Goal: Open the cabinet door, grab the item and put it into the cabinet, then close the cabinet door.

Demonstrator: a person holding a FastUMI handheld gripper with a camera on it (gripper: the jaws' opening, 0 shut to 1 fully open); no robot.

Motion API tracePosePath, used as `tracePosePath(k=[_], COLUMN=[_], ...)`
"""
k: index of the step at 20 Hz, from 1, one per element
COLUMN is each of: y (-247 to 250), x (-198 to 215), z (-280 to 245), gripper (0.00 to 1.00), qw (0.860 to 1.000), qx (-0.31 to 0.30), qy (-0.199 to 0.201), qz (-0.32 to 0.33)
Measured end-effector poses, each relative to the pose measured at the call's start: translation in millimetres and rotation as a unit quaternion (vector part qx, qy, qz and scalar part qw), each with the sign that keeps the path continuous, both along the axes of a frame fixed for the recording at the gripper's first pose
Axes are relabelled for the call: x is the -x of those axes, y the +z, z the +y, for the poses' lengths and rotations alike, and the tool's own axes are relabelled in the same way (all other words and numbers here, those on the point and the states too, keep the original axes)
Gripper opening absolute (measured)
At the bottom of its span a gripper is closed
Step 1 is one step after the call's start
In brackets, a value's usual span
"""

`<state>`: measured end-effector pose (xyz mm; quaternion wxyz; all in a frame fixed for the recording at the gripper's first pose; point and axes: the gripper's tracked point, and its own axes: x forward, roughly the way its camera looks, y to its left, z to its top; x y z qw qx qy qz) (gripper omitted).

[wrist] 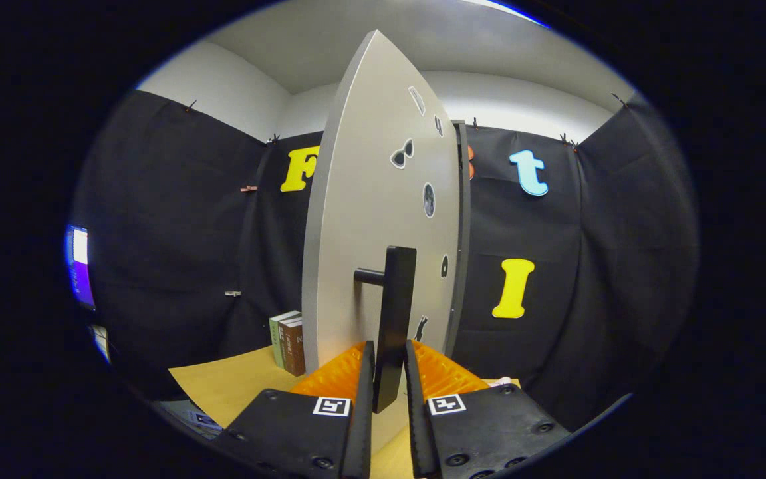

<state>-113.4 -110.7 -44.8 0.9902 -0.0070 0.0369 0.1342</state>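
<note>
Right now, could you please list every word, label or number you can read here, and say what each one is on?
None can be read.
Brown and green books beside the grey cabinet door: spine text too small.
Door stickers: pictures, no words.
Square black-and-white markers on the gripper, shut on the black bar handle: patterns, no text.

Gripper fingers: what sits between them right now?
In the gripper view, the black door handle of the grey cabinet door stands upright between the gripper's two fingers, which flank its lower end closely; actual contact cannot be told.
</note>
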Motion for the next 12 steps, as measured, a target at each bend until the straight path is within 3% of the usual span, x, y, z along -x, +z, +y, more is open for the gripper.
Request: tracePosePath(k=[7,12], y=[1.3,4.0], x=[-5.5,17.6], z=[-43.2,-43.0], gripper=[0.23,0.23], qw=[0.998,0.998], qx=[-0.027,-0.03], qy=[-0.056,-0.049], qz=[-0.001,0.0])
